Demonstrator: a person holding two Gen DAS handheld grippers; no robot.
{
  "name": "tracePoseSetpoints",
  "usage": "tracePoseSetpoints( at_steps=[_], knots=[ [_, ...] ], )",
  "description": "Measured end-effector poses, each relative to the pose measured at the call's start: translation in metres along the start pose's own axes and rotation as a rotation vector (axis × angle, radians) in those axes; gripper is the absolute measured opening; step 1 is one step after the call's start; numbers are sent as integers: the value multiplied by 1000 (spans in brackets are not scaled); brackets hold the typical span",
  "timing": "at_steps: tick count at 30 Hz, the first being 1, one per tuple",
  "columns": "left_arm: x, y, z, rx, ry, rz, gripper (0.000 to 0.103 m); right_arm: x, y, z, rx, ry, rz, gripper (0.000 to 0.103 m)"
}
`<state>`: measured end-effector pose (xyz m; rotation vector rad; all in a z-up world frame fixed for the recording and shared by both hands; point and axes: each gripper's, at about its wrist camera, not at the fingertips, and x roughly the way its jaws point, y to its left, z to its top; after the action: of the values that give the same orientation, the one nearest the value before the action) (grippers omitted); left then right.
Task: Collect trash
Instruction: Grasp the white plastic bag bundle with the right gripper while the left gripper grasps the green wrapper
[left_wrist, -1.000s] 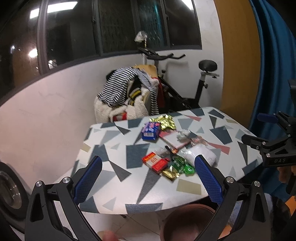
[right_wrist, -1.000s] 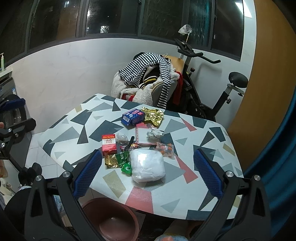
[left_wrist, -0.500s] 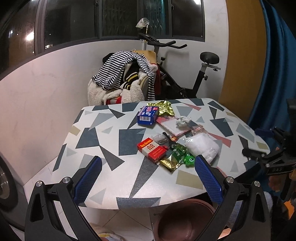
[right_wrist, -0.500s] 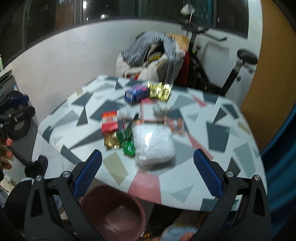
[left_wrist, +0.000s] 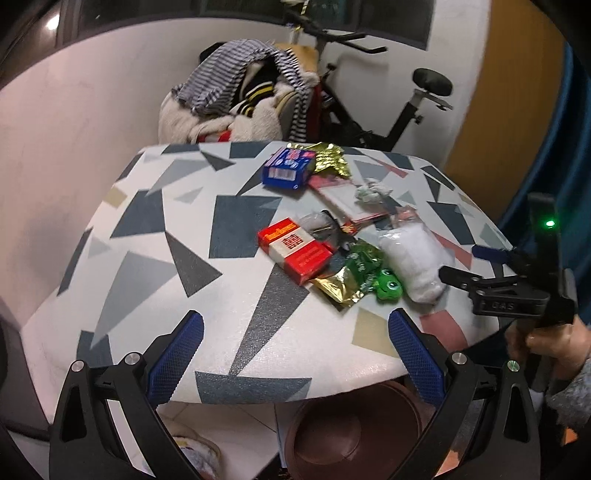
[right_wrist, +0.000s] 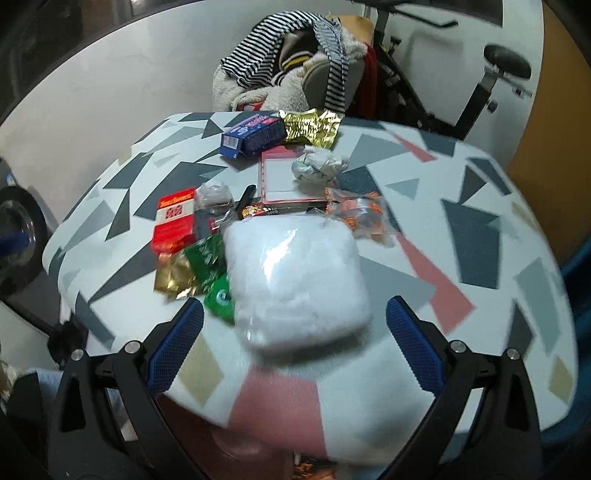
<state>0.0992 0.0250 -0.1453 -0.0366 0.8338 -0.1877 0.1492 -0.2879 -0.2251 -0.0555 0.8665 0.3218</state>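
Note:
Trash lies in a heap on a patterned table: a red box, a blue box, gold wrappers, a green frog wrapper, a crumpled paper ball and a white plastic bag. My left gripper is open and empty above the table's near edge. My right gripper is open and empty, just before the white bag; it also shows in the left wrist view.
A brown bin stands on the floor under the table's near edge. A chair heaped with clothes and an exercise bike stand behind the table. A blue curtain hangs at right.
Both grippers have moved forward and down toward the table. The right gripper has come close over the white bag. Both stayed open.

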Motion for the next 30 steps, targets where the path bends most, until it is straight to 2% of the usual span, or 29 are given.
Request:
tracePoseSetpoints(
  at_steps=[5,9,13,16,18,24,29,30],
  knots=[
    [4,15,1,-68,-28,-17,98,38,-5,7,24,30,5,97],
    [10,26,1,-107,-19,-13,98,48,-11,8,55,29,31,97],
    [20,32,1,-154,6,-51,97,41,-14,10,83,46,37,79],
    [29,30,1,-163,19,-154,89,24,-20,10,121,10,36,75],
    [36,22,2,-132,24,-193,84,11,-24,7,140,-23,37,75],
    [69,-22,5,61,76,-236,61,-8,-31,-5,162,-39,37,75],
    [99,-35,22,153,106,-249,36,-16,-40,-11,177,-39,33,75],
    [108,-38,27,174,118,-240,34,-17,-42,-11,181,-41,32,75]
  ],
)
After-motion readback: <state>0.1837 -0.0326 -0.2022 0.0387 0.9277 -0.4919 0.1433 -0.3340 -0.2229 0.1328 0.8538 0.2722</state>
